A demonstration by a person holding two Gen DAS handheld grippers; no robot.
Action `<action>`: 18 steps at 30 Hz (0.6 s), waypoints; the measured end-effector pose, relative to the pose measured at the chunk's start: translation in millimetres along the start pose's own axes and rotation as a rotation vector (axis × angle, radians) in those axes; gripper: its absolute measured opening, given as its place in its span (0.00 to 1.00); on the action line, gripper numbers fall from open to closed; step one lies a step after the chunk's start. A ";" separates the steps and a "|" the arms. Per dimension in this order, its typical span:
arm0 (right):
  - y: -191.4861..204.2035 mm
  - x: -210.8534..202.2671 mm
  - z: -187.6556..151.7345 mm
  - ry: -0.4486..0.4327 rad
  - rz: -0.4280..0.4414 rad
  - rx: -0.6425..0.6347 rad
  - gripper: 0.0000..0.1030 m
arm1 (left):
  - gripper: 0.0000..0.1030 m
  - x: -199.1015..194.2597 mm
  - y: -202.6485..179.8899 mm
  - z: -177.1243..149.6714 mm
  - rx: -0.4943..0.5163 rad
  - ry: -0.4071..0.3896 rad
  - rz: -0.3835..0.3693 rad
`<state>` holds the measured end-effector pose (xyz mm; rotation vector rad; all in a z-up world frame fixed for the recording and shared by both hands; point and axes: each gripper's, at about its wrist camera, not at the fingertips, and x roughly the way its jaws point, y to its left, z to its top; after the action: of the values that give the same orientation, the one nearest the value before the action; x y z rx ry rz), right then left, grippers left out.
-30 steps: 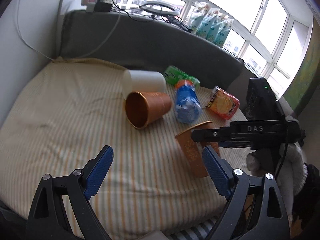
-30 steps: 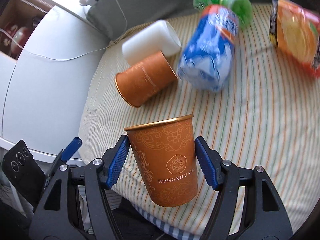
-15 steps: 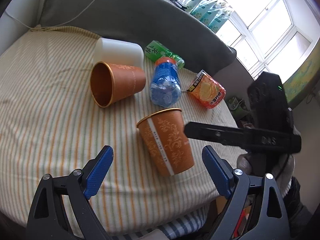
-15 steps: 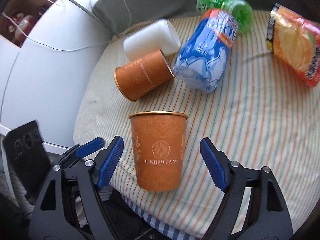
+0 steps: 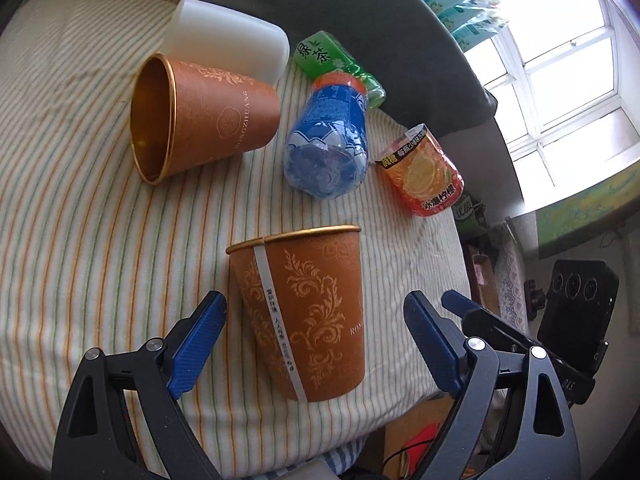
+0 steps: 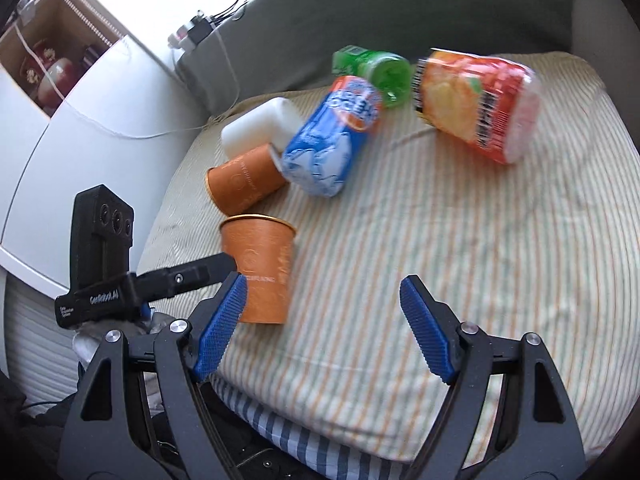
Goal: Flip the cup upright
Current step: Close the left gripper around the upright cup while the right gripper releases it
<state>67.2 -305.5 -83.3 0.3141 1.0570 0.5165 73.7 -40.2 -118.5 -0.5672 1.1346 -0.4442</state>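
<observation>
An orange paper cup (image 5: pixel 308 312) with gold patterns stands upright near the front edge of the striped cushion (image 5: pixel 80 220); it also shows in the right wrist view (image 6: pixel 260 272). My left gripper (image 5: pixel 316 336) is open, its blue pads on either side of the cup without touching. My right gripper (image 6: pixel 324 324) is open and empty, off to the cup's right. A second orange cup (image 5: pixel 200 116) lies on its side behind, mouth toward the left; it also shows in the right wrist view (image 6: pixel 244 184).
A white cup (image 5: pixel 228 36), a blue bottle (image 5: pixel 328 148), a green bottle (image 5: pixel 336 60) and an orange snack jar (image 5: pixel 424 172) lie on the cushion behind the cups. A grey backrest (image 5: pixel 360 0) rises behind. The cushion's front edge (image 6: pixel 360 432) is close.
My right gripper opened, let go of the upright cup and drew away to the right. My left gripper moved in so that its open pads flank the cup.
</observation>
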 end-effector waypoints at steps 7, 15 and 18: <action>-12.0 -4.3 -4.7 -0.015 -0.011 0.013 0.79 | 0.76 4.8 -0.9 1.1 -0.003 0.014 0.021; -16.0 -5.1 -5.7 -0.029 -0.021 0.023 0.79 | 0.63 10.5 -1.2 0.1 0.010 0.003 0.045; -17.2 -7.4 -6.9 -0.038 -0.025 0.025 0.79 | 0.63 11.2 -4.6 0.1 0.028 -0.014 0.056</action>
<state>62.5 -324.0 -89.3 0.3314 1.0305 0.4738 77.7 -50.5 -123.5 -0.5123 1.1263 -0.4058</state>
